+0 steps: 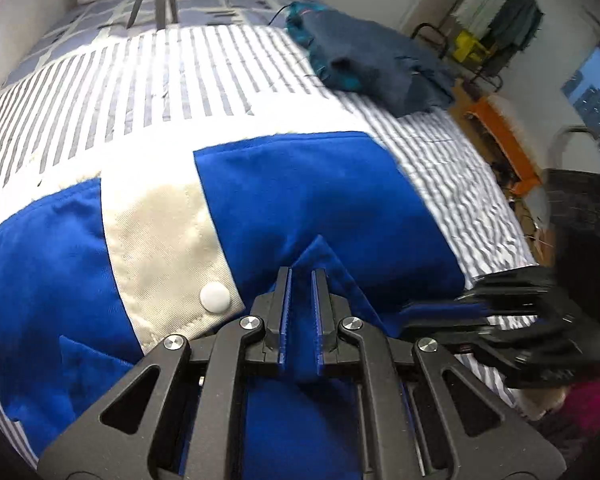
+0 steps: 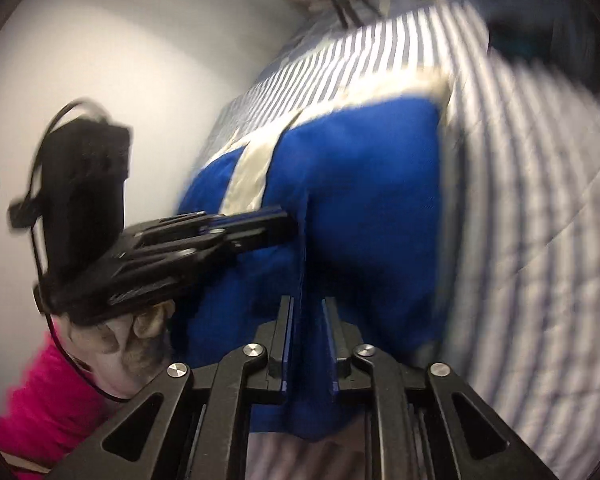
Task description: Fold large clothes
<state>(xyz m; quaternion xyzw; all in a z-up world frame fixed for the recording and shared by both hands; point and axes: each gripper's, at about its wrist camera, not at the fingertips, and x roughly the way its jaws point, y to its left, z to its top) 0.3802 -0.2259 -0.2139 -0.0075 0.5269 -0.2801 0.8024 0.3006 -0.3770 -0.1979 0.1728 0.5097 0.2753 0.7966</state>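
My left gripper (image 1: 301,280) and right gripper (image 2: 309,312) both pinch the blue garment (image 1: 320,200) on the striped bed (image 1: 160,80).

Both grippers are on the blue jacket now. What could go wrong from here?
1. The left gripper pinches only a small peak of the blue jacket; a pull might slip it free.
2. The right gripper holds a thin folded edge, and its view is motion-blurred, so fast moves may skew the fold.
3. The dark folded clothes lie further up the striped bedcover; a wide swing could reach them.
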